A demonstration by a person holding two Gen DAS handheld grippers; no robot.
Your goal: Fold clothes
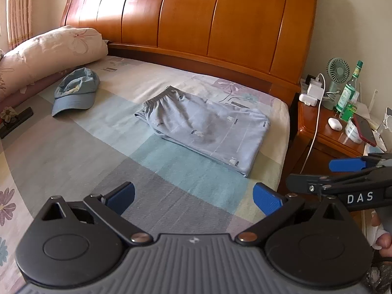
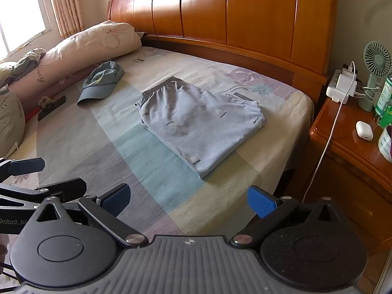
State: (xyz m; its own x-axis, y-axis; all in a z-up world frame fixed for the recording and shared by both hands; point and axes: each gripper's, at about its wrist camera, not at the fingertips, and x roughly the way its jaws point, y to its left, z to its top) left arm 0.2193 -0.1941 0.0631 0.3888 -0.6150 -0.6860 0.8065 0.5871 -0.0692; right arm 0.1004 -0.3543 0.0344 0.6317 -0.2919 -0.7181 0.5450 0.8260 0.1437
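A bed [image 1: 73, 147] with a patchwork floral sheet carries folded pale-blue shorts [image 1: 203, 127] at frame centre, a blue cap [image 1: 73, 93] to their upper left, and rolled floral bedding [image 1: 49, 51] along the left edge.

A home bedroom: a bed [image 2: 281, 112] with a wooden headboard [image 2: 220, 9], pillows [image 2: 98, 39], curtained window [image 2: 22, 7] and a cluttered nightstand [image 2: 348, 152] beside it

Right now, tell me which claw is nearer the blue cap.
Left. The left claw has the blue cap ahead to its left; the right claw hangs farther right, beside it.
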